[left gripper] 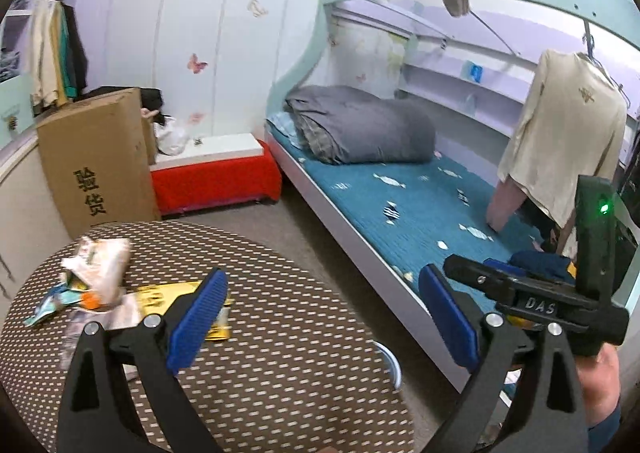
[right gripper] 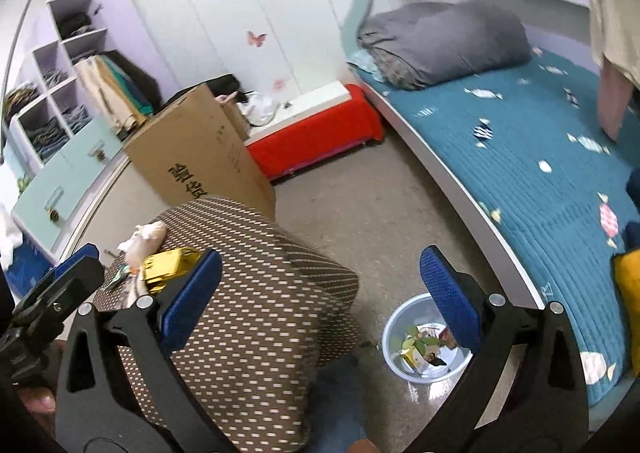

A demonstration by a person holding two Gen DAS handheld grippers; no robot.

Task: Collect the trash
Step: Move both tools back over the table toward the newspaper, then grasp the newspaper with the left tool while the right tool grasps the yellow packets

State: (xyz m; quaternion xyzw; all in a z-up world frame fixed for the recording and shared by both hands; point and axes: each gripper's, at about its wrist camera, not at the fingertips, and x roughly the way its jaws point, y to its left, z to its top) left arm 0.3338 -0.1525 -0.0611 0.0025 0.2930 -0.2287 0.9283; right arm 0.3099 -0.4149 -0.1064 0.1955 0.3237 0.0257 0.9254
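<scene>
A pile of trash lies on the left of the round table (left gripper: 280, 353): a crumpled white wrapper (left gripper: 102, 271), a yellow packet (left gripper: 168, 295) and several small wrappers (left gripper: 52, 303). My left gripper (left gripper: 324, 319) is open above the table, and its left pad overlaps the yellow packet's right end. My right gripper (right gripper: 320, 295) is also open and empty, over the floor between the table (right gripper: 256, 305) and a light blue bin (right gripper: 400, 341) that holds several scraps. The right wrist view also shows the white wrapper (right gripper: 144, 239) and the yellow packet (right gripper: 168, 265).
A tall cardboard box (left gripper: 96, 161) stands behind the table, with a red bench (left gripper: 216, 181) beside it. A bed with a blue quilt (left gripper: 420, 205) and a grey duvet (left gripper: 360, 129) runs along the right. A cream shirt (left gripper: 560, 133) hangs over the bed. The bin's rim (left gripper: 394, 367) peeks out past the table edge.
</scene>
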